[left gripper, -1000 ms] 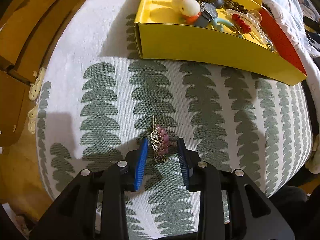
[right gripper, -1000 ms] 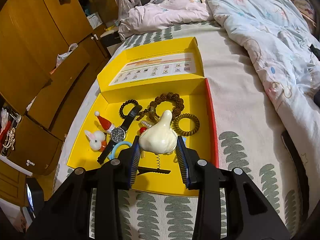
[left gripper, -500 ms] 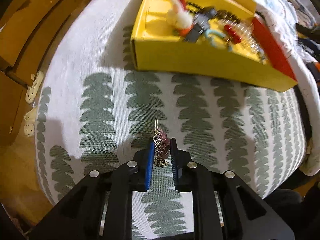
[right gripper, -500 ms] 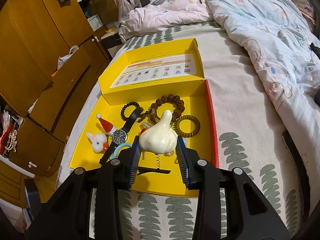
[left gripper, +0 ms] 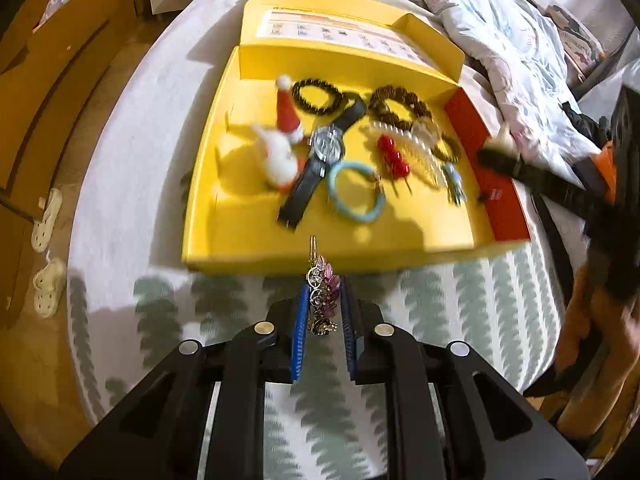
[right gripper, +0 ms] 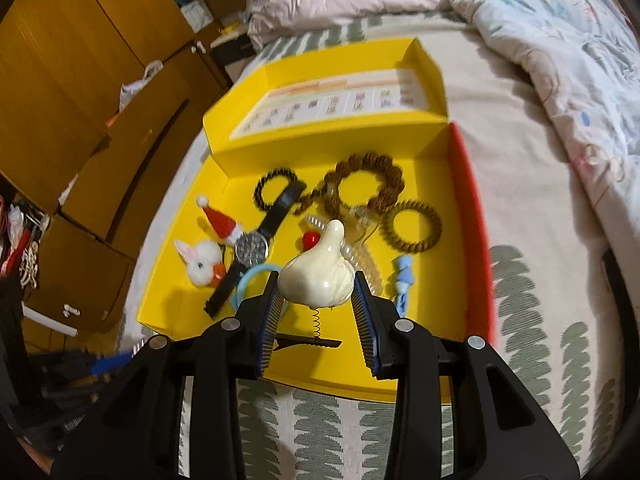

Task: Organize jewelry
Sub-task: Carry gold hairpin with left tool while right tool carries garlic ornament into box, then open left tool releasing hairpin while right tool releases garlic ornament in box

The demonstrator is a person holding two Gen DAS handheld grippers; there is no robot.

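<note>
1. The left hand-held gripper (left gripper: pixel 323 312) is clamped narrow on a gold-and-purple hair clip (left gripper: pixel 322 300), whose pin end sticks out past the pads toward the yellow box (left gripper: pixel 208 216). The clip hangs over the patterned bed (left gripper: pixel 420 300), just short of the box's near wall.
2. The right hand-held gripper (right gripper: pixel 316 300) holds a cream duck-shaped clip (right gripper: pixel 318 272) between its pads, above the near part of the box floor. A thin spring hangs down from the duck to a dark toothed clip base (right gripper: pixel 308 343).
3. Inside the box lie a watch (left gripper: pixel 320 160), a blue ring (left gripper: pixel 355 192), bead bracelets, a red clip and a plush rabbit (left gripper: pixel 276 156), crowded toward the middle and far side.
4. To do this step well, I judge the left clip should clear the near wall before it is lowered, since its pin could catch on the rim.
5. The bare yellow floor at the near left looks the best landing spot, away from the watch strap.
6. Loosen the grip only when the clip rests on the floor, so it does not bounce.
7. Keep the two grippers apart over the box.
</note>
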